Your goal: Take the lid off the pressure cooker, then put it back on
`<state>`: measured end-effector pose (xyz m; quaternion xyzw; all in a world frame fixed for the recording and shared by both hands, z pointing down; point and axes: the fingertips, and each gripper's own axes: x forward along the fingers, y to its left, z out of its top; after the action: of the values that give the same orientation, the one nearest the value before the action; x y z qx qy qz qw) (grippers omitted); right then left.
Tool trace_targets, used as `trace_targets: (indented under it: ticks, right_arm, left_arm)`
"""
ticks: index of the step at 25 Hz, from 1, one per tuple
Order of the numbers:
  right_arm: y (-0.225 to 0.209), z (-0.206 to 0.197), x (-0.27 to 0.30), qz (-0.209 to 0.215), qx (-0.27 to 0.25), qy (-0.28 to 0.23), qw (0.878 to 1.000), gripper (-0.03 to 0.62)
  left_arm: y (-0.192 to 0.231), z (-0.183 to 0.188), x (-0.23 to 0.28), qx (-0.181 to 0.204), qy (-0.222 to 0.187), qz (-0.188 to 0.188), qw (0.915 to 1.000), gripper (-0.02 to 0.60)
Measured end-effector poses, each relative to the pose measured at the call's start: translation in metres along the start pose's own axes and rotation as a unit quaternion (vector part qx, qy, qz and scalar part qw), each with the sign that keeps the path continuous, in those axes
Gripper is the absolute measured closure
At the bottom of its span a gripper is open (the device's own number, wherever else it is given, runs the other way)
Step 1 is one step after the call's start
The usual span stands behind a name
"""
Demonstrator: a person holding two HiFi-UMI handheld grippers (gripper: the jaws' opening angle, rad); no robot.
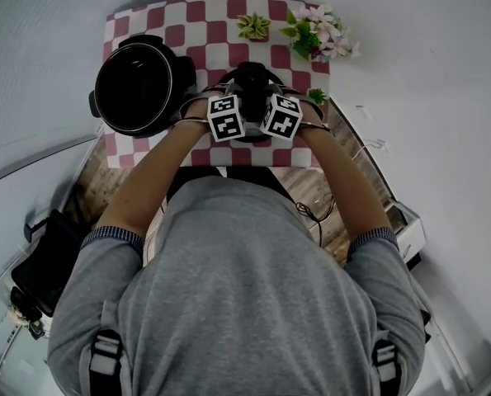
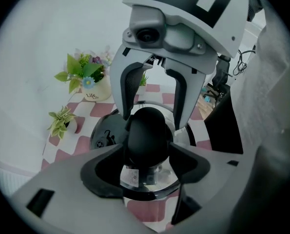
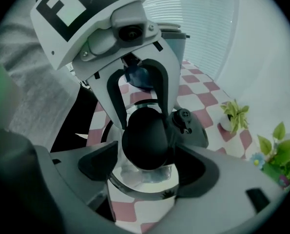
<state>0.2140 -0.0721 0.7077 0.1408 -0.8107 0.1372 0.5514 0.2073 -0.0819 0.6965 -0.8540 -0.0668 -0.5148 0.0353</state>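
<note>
Your left gripper (image 2: 147, 147) has its dark fingers (image 2: 108, 155) closed against both sides of the round black knob (image 2: 147, 130) on the steel-rimmed pressure cooker lid (image 2: 149, 191). Your right gripper (image 3: 145, 155) clamps the same knob from the opposite side. Your forearms (image 1: 158, 172) reach forward to the frame's centre, with the marker cubes (image 1: 226, 115) close together. The open black pressure cooker pot (image 1: 138, 85) stands lidless at upper left on the red-and-white checked tablecloth (image 1: 204, 23), just beside the lid.

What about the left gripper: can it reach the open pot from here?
Likely yes: the pot stands just beside the left gripper with nothing between, though it and the right gripper grip the lid's knob.
</note>
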Motion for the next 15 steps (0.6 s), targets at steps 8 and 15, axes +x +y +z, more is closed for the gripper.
trace_targets:
  ticks: [8, 15]
  right_arm:
    - [-0.001, -0.002, 0.012, -0.004, -0.018, 0.026, 0.999, 0.237]
    - [-0.002, -0.001, 0.014, 0.002, -0.017, 0.032, 0.999, 0.298]
  left_arm:
    - [-0.002, -0.001, 0.015, 0.016, 0.014, -0.019, 0.9996, 0.267]
    - [-0.004, -0.005, 0.018, 0.012, 0.02, -0.036, 0.9991, 0.282]
